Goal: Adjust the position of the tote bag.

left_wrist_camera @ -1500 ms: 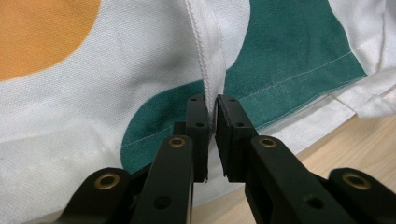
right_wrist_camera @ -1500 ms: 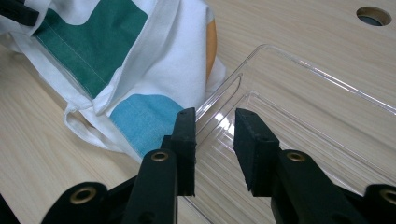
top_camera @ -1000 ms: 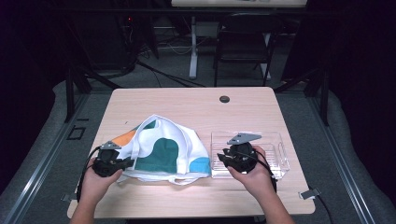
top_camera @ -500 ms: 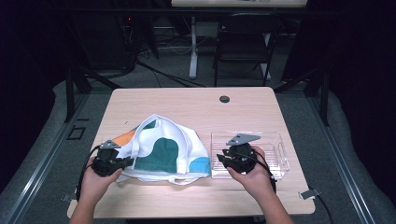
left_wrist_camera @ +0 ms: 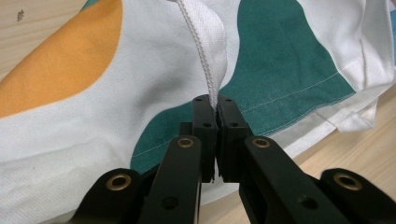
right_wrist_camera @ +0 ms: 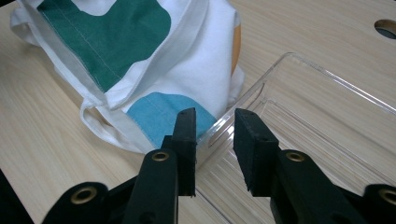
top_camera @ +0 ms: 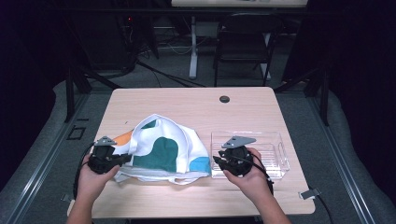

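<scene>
White cloth bag (top_camera: 163, 151) | left gripper (left_wrist_camera: 217, 108) pinching its seam, anchoring it | right gripper (right_wrist_camera: 215, 128) straddling clear tray (top_camera: 280, 154) wall, jaws apart, readying grip

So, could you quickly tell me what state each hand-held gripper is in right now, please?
Left hand-held gripper: closed on a seam of the cloth bag.
Right hand-held gripper: open, jaws astride the clear tray wall, not pressing it.

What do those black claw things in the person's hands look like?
Both the left gripper and the right gripper are black, each with two flat jaws, brass-ringed pivot holes, a grey three-cornered plate on top and a trailing black cable.
</scene>
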The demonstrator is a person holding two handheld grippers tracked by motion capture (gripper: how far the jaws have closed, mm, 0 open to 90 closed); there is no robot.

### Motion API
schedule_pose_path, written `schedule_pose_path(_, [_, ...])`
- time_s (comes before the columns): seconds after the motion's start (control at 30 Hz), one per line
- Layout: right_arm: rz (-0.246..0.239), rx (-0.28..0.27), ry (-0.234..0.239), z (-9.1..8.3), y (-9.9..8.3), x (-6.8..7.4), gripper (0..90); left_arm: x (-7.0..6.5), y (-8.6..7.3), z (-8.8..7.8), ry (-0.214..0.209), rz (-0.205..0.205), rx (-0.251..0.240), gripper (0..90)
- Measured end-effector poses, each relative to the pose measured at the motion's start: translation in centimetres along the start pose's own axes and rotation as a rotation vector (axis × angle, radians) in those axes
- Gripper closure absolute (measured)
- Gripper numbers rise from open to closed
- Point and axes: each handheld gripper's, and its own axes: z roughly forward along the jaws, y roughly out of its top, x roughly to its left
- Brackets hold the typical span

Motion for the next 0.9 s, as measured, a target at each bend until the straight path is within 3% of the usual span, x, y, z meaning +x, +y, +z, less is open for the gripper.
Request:
schedule_pose_path(0.37, [-0.032, 0.02, 0.037, 0.6, 1.5, 1.8, 73.1, 0.3, 1.5, -0.9, -0.004, 0.012, -0.054, 88.3])
schedule_pose_path(0.6, [-0.125, 0.073, 0.059, 2.2, 3.7, 4.3, 76.8, 0.7, 2.4, -1.8, -0.012, 0.01, -0.094, 88.3])
schedule_pose_path(0.9, [-0.195, 0.107, 0.083, 3.9, 5.5, 6.6, 77.8, 1.2, 3.1, -2.0, -0.02, 0.014, -0.118, 88.4])
